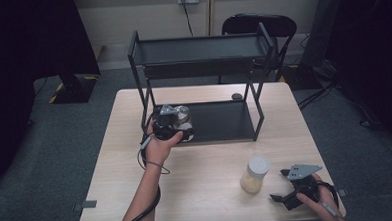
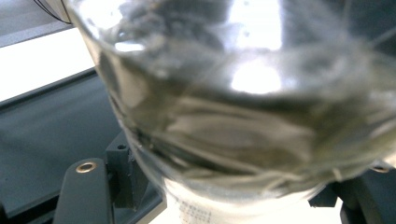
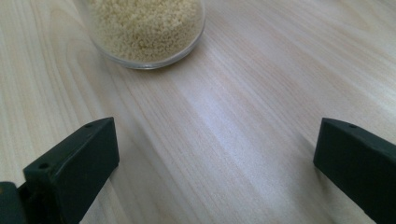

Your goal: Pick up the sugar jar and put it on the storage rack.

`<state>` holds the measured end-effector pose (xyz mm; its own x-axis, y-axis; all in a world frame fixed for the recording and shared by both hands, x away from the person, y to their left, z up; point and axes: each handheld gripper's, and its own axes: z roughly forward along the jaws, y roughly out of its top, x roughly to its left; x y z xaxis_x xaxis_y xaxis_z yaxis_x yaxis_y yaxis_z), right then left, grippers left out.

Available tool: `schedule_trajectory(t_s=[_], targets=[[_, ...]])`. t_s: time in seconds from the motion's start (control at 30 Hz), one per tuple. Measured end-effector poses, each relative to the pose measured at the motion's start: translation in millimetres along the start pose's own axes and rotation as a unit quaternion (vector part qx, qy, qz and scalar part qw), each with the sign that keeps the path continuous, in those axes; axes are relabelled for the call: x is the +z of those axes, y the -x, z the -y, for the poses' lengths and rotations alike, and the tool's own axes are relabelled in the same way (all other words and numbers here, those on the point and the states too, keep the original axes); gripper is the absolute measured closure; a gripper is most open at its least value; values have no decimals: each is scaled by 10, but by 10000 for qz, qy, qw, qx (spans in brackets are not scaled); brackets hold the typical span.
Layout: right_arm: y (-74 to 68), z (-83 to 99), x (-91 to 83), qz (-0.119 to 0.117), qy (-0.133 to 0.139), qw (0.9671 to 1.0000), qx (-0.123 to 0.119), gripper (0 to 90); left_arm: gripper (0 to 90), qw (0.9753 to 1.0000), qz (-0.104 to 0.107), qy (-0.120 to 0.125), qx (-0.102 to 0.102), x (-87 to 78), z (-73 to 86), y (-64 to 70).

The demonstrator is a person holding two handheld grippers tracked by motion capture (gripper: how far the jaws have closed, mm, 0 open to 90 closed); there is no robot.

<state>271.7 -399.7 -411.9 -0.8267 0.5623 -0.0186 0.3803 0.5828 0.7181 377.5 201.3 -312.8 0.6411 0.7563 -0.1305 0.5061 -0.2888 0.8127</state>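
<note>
My left gripper (image 1: 177, 127) has its fingers closed on a glass jar (image 2: 243, 102) at the rack's lower shelf (image 1: 219, 120), placement unfinished; my right gripper (image 1: 286, 195), fingers wide and empty, sits near the grain jar (image 1: 255, 174) on the bench (image 1: 207, 180).

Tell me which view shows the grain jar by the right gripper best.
The high view: the grain jar stands whole and upright on the table, white lid on, just left of the open right gripper. The right gripper view catches its grain-filled base ahead of the jaws. The left gripper view shows a different glass jar.
</note>
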Motion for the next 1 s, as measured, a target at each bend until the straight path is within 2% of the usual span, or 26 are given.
schedule_trajectory(t_s=[0.63,0.77,1.0], targets=[[0,0,0,-2,-1,10000,3,0,312,9998,-64,19,164,-160,-369,36],[0,0,0,-1,-1,10000,2,0,312,9999,18,18,131,-189,-444,14],[0,0,0,-1,0,10000,2,0,312,9998,33,40,199,-249,-575,25]])
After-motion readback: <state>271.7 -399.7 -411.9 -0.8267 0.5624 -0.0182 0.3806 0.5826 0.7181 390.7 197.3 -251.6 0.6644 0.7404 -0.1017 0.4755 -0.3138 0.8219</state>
